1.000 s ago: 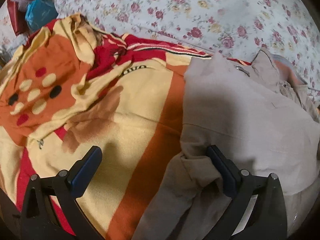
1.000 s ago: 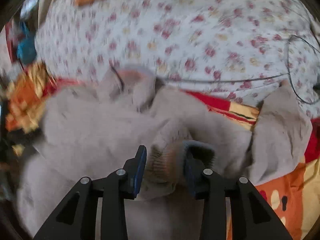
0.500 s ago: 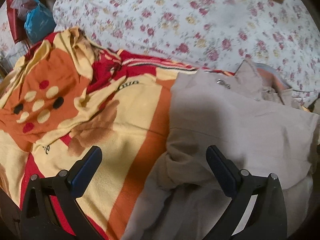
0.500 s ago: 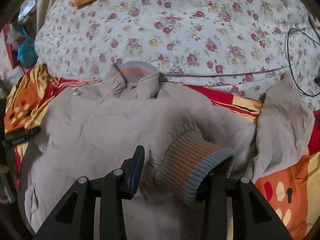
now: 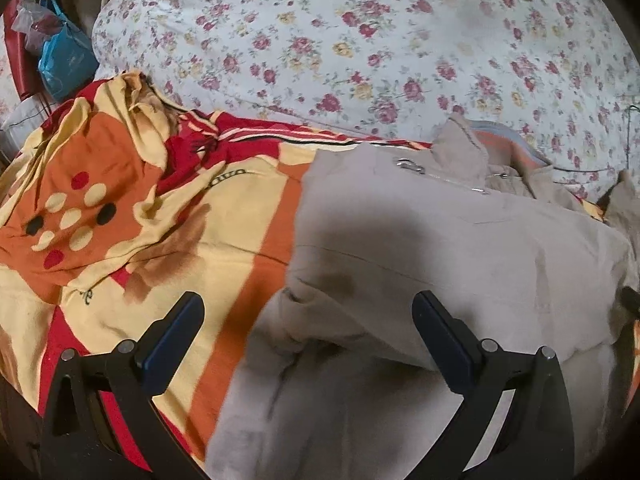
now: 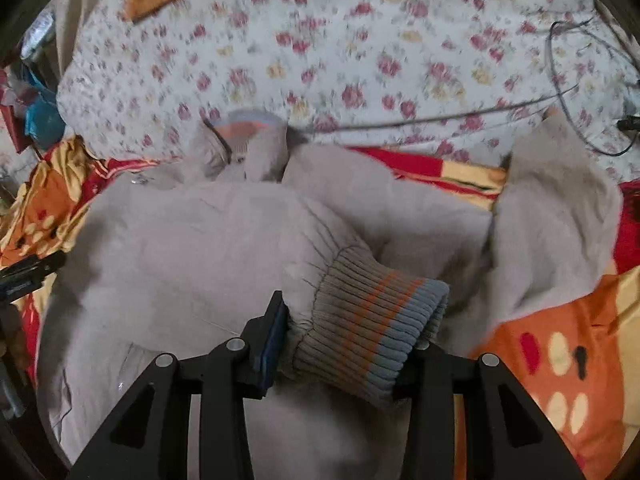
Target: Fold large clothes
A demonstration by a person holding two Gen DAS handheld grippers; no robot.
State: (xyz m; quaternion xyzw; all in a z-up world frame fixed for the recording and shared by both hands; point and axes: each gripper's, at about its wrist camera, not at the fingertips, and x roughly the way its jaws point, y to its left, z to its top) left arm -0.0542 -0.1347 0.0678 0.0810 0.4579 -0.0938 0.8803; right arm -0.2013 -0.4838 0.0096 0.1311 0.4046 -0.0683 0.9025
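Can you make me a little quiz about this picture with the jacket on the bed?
1. True or false: the left gripper is clamped on the beige jacket.
2. What does the right gripper hold? A) striped sleeve cuff B) collar C) black cable
3. Fill in: the jacket lies on an orange, yellow and red ____.

Key: 1 false, its jaws are wide open. 2 A. 3 blanket.

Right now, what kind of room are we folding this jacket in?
Most likely a bedroom: the beige jacket lies on an orange-and-yellow blanket spread over a bed, with a floral quilt bunched behind it and bags piled at the side.
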